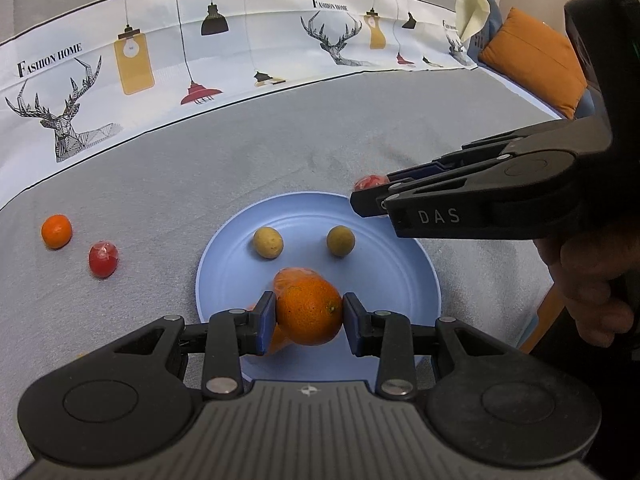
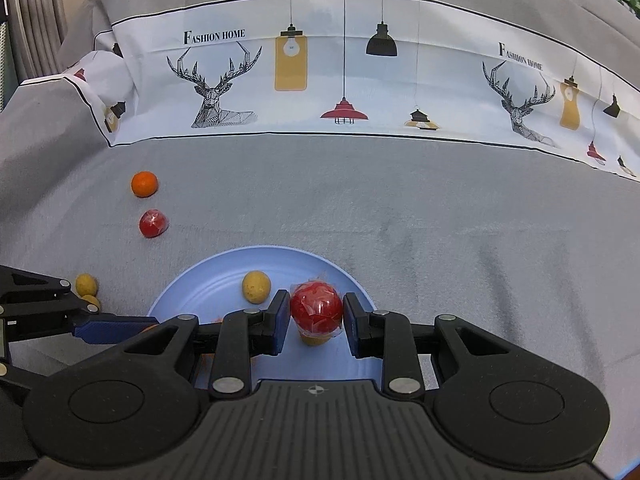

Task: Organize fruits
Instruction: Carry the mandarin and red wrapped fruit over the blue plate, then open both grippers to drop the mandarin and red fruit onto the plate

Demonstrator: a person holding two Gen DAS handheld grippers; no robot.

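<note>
Left gripper point(image 1: 309, 316) pinches an orange point(image 1: 309, 311), stem end toward its right pad, above the plate point(image 1: 384, 276); right gripper point(image 2: 316, 316) clamps a round red fruit point(image 2: 317, 306) over the plate's far edge.

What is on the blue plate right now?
Two small yellow-brown fruits sit on the blue plate. The left hand-held gripper holds an orange over it, hiding part of another wrapped orange fruit underneath.
</note>
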